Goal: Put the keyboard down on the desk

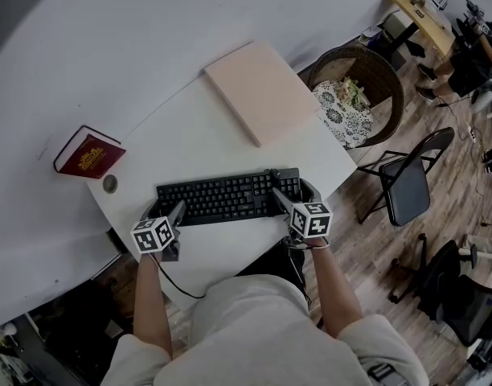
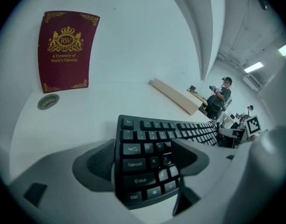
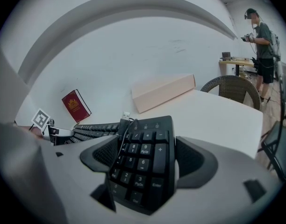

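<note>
A black keyboard lies crosswise over the front part of the white desk, held at both ends. My left gripper is shut on its left end; the left gripper view shows the keyboard clamped between the two pads of the left gripper, one behind it, one on the letter keys. My right gripper is shut on the number-pad end of the keyboard, seen in the right gripper view. The keyboard's cable with its USB plug is draped over the number pad. Whether the keyboard touches the desk, I cannot tell.
A dark red book stands at the desk's left, with a round grommet beside it. A flat pink box lies at the back. Right of the desk are a wicker chair and a folding chair. A person stands farther off.
</note>
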A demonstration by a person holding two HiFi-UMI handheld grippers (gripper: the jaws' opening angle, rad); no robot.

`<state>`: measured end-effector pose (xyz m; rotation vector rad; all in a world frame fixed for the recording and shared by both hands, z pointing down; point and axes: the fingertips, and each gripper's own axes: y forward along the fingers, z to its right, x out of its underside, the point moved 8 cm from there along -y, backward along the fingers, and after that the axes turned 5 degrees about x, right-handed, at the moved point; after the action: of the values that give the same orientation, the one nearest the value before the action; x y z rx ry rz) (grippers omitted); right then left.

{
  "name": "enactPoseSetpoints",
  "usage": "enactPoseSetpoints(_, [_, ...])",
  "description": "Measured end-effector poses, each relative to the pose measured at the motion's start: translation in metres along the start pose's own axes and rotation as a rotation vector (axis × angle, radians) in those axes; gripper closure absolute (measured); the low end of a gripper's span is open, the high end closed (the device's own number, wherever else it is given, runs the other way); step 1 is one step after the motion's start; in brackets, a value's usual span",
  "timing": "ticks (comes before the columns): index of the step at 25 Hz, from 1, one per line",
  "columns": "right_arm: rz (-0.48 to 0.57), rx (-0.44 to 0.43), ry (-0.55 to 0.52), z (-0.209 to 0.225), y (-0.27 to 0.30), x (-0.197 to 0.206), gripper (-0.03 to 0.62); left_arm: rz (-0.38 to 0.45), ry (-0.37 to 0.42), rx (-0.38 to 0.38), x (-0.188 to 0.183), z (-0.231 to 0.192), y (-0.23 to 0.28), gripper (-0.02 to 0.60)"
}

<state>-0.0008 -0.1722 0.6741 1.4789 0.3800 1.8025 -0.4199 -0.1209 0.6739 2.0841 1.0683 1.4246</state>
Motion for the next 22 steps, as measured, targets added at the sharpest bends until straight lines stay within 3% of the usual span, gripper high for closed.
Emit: enactPoseSetpoints(22, [-0.019, 0.020, 0.055, 0.0066, 0.0062, 0.0061, 0.201, 0.027, 0.010, -0.004, -0.0021, -0.0023, 0.0056, 0.209])
